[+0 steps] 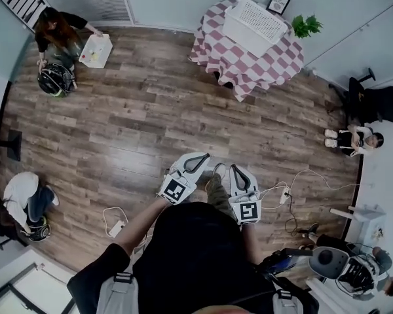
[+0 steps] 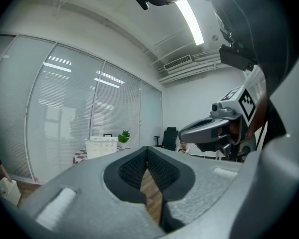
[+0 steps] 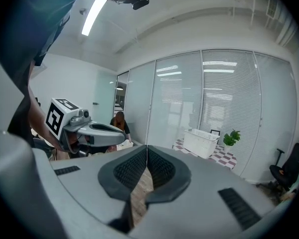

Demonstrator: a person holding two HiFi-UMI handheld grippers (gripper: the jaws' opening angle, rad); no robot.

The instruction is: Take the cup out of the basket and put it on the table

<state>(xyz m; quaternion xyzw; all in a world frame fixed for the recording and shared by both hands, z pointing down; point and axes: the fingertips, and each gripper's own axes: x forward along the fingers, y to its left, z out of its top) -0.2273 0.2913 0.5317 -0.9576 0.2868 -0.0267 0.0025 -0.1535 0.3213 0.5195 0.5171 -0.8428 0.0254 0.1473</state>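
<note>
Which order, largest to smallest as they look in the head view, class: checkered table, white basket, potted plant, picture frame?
1. checkered table
2. white basket
3. potted plant and picture frame: these look about alike, so they are left unranked.

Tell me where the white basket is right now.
In the head view the white basket sits far ahead, right of centre, on the checkered table, near a potted plant.

No legible text or numbers; left hand-held gripper, right hand-held gripper carry square markers only.
</note>
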